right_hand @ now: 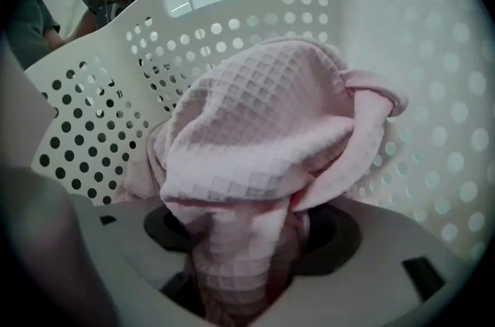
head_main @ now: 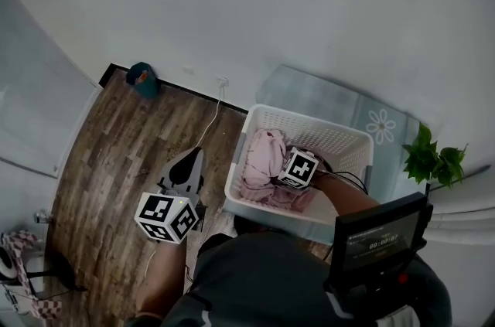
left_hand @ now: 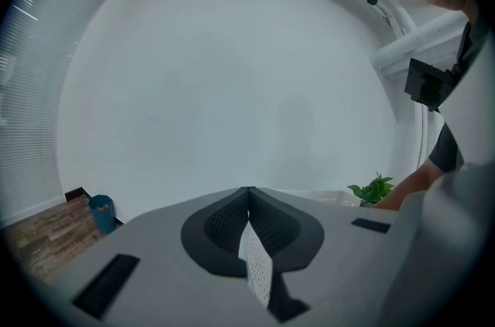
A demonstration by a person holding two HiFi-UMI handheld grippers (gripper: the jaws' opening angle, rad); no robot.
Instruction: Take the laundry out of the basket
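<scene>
A white perforated laundry basket stands on the floor in front of me with pink laundry in it. My right gripper is down inside the basket, its marker cube above the clothes. In the right gripper view a pink waffle-weave cloth is bunched between the jaws of the right gripper and rises in front of the basket wall. The jaws are closed on the cloth and hidden under it. My left gripper hangs over the wood floor left of the basket, shut and holding nothing.
A small teal bin stands by the wall at the far left. A white cable runs across the wood floor toward the basket. A pale mat with a flower print lies behind the basket, and a green plant stands at the right.
</scene>
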